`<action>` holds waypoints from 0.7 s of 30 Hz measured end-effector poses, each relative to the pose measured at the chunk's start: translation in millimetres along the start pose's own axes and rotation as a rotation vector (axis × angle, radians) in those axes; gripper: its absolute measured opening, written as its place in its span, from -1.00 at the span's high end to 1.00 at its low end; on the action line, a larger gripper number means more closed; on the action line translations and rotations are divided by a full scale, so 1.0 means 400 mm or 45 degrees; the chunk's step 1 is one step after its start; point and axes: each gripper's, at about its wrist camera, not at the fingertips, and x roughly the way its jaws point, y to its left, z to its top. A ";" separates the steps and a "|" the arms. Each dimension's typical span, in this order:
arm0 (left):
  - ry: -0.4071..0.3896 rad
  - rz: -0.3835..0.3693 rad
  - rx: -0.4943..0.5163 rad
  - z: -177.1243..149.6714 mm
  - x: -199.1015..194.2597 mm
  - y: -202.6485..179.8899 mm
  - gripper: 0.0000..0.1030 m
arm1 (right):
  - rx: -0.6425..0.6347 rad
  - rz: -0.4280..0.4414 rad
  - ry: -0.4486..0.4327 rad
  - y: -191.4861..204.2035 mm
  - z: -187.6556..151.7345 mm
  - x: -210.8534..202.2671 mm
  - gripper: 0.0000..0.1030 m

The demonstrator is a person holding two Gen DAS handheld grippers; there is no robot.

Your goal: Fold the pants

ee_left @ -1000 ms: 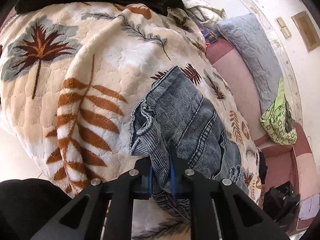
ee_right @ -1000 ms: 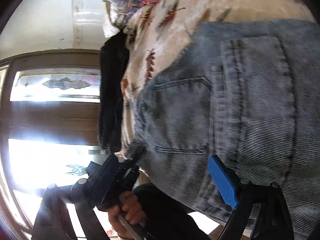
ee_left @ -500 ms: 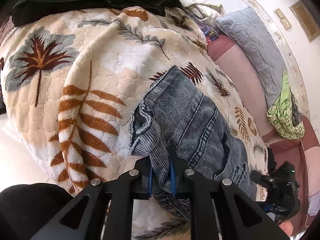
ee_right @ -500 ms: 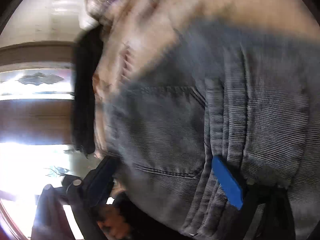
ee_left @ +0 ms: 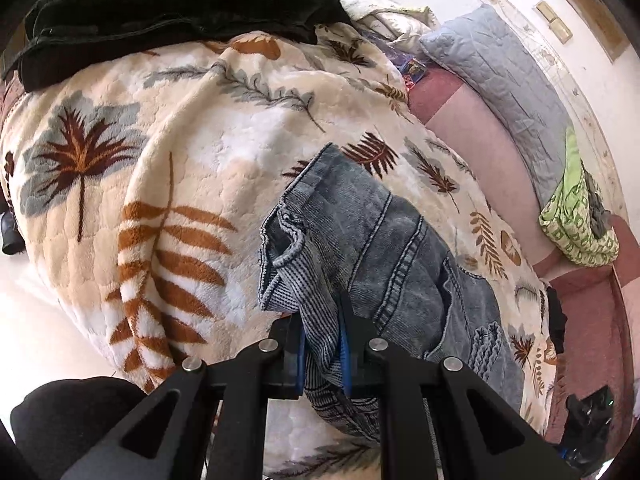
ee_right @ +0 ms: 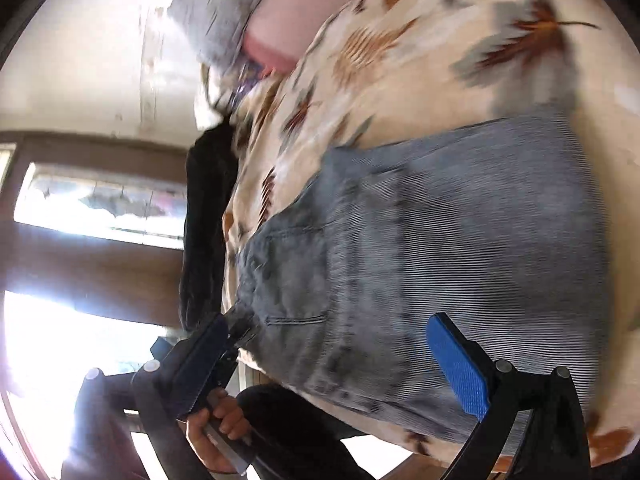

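Blue denim pants (ee_left: 384,248) lie bunched on a leaf-patterned blanket (ee_left: 180,152). My left gripper (ee_left: 323,344) is shut on a fold of the pants near their bottom edge; denim shows between its blue pads. In the right wrist view the pants (ee_right: 460,248) fill the middle, back pocket showing. My right gripper (ee_right: 328,356) is open above the denim, one blue pad (ee_right: 458,372) at the right, the other finger at the left. The left gripper and the hand holding it (ee_right: 220,428) show at the lower left there.
A black garment (ee_left: 172,8) lies at the blanket's far edge. A grey pillow (ee_left: 504,76) and a green patterned cloth (ee_left: 576,220) rest on the pink sofa (ee_left: 480,136) at the right. Bright windows (ee_right: 80,208) are at the left in the right wrist view.
My right gripper has pulled back from the pants and tilted, so more blanket shows. My left gripper keeps its hold; the view has shifted only slightly.
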 end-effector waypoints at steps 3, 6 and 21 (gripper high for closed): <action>-0.020 0.017 0.042 0.002 -0.015 -0.025 0.76 | 0.021 0.040 -0.046 -0.038 -0.010 -0.029 -0.96; -0.048 0.031 0.091 0.004 -0.033 -0.061 0.77 | 0.022 0.076 -0.075 -0.069 -0.019 -0.056 -0.96; -0.240 0.067 0.472 -0.045 -0.142 -0.348 0.83 | 0.110 0.317 -0.198 -0.177 -0.017 -0.152 -0.97</action>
